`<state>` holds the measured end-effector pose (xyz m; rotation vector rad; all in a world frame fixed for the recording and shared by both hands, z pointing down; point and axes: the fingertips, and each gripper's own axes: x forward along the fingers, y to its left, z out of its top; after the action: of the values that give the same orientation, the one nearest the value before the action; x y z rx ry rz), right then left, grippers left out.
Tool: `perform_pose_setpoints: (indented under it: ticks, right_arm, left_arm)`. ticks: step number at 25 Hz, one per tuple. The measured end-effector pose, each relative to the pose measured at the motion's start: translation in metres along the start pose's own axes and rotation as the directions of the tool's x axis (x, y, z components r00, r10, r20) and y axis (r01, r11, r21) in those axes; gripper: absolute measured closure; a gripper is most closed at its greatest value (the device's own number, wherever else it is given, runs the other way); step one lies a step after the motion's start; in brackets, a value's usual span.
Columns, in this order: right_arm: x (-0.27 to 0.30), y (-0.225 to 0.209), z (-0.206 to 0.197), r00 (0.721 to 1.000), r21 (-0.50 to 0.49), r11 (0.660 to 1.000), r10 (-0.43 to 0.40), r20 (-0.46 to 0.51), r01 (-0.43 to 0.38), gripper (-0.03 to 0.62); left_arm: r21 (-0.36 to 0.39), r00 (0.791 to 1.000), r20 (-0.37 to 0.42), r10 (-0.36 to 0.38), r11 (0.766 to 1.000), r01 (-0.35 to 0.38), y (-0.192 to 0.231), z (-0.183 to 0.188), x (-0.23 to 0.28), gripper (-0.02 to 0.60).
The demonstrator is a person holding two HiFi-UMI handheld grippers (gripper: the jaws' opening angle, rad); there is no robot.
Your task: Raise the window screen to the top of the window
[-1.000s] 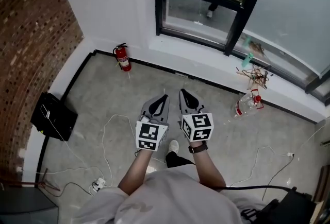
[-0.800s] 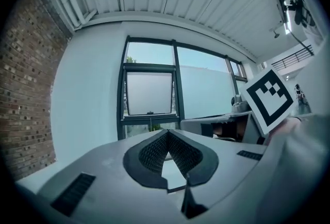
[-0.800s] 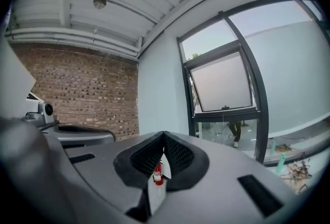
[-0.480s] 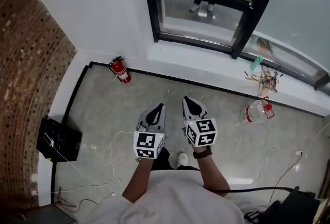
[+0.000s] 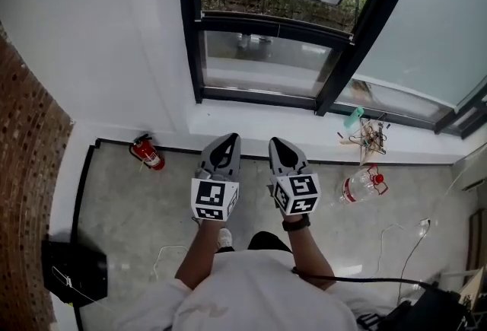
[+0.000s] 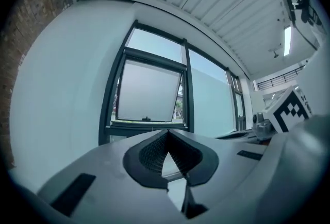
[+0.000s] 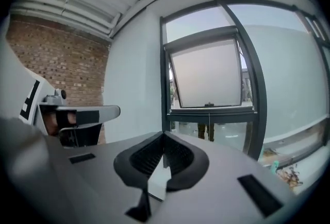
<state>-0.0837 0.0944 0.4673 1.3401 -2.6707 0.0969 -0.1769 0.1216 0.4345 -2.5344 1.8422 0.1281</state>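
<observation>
Ahead of left gripper [image 5: 227, 139] and right gripper [image 5: 276, 143], well apart: window [image 5: 262, 55]. Both closed, empty.

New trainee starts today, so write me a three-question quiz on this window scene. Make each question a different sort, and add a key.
1. True or false: the left tool has its jaws wide apart.
2. What stands on the floor by the wall, to the left of both tools in the head view?
A. a fire extinguisher
B. a bucket
C. a broom
3. Fill in: the plastic bottle lying on the floor to the right has a ___ cap.

Key: 1 false (they are together, with nothing held); 2 A; 3 red.
</observation>
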Motion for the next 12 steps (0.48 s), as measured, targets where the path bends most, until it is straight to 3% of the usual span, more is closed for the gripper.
perform_pose_setpoints:
  ticks: [5, 12]
  right_arm:
    - [0.054, -0.021, -0.029, 0.995, 0.047, 0.998, -0.037, -0.091, 0.041, 0.592]
    - [0.155, -0.089, -0.016, 0.997, 0.063, 0.997, -0.036, -0.071, 0.040, 0.592]
  left_arm:
    - [-0.043, 0.996, -0.065, -0.069, 0.997, 0.066, 0.019, -0.033, 0.047, 0.580]
    - [-0.026, 0.993, -0.083, -0.082, 0.996, 0.080, 0.057, -0.047, 0.155, 0.580]
